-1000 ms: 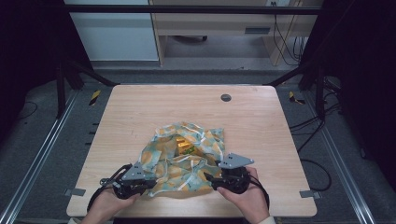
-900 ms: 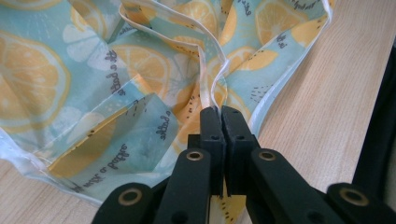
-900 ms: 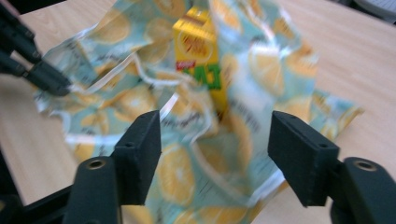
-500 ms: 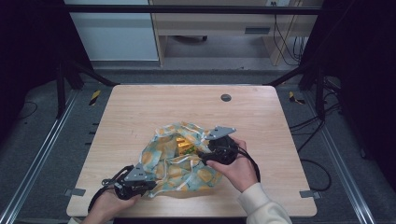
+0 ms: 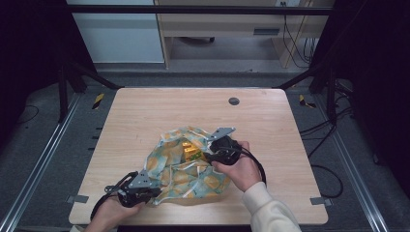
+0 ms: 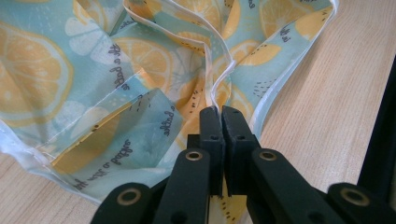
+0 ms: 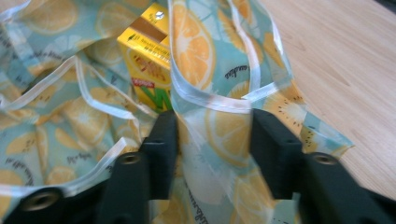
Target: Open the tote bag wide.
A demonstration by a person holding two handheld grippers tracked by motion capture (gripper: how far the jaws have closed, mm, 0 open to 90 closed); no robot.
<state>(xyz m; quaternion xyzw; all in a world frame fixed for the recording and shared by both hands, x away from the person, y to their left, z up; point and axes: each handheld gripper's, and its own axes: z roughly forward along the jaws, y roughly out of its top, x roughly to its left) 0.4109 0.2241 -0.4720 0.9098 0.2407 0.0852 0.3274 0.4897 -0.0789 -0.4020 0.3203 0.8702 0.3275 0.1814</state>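
on the table (image 5: 270,116), left tongs (image 6: 219,116) clench the lemon-print cloth (image 6: 116,70); right tongs (image 7: 212,130) gape astride its fold.

A yellow drink carton (image 7: 148,65) is mostly covered by folds of the lemon-print cloth bag (image 7: 224,70) in the right gripper view; its top corner runs off the upper edge, and its label is too blurred to read. In the high view, the carton (image 5: 190,150) appears as a small yellow patch with no detail. The bag (image 6: 93,84) is cut off by the top and left edges of the left gripper view. Small cursive lettering on it cannot be made out fully. The person's left hand (image 5: 109,215) is cropped by the bottom edge of the high view.
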